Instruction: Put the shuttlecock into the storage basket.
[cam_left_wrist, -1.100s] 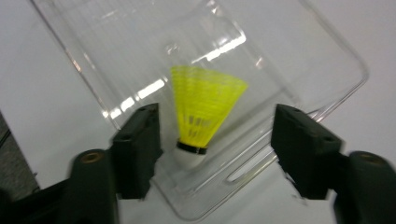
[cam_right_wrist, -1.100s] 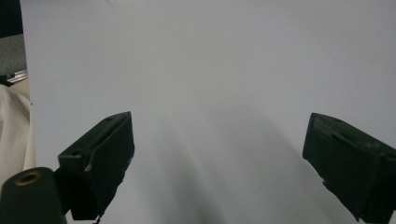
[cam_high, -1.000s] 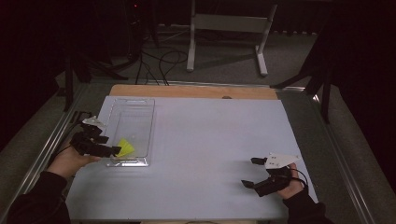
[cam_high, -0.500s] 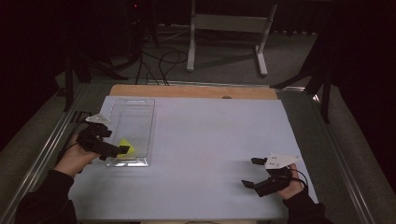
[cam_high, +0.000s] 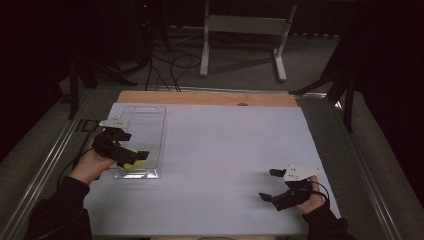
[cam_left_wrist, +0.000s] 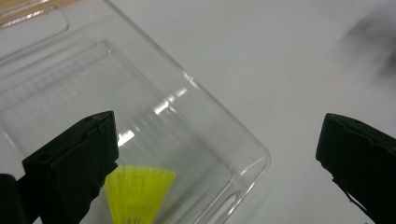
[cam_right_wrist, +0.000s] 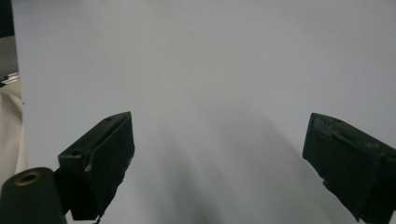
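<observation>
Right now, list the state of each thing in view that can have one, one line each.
left gripper: open, nothing between the jaws, just been opening, above the near end of the tray.
right gripper: open, empty, over the bare white table.
clear plastic tray: lidless, flat on the table.
yellow object: lying loose inside the tray at its near end, not gripped.

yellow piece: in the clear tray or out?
In. The yellow piece lies on the floor of the clear tray, inside its walls. The left claw is open above it, jaws wide apart, nothing between them.
</observation>
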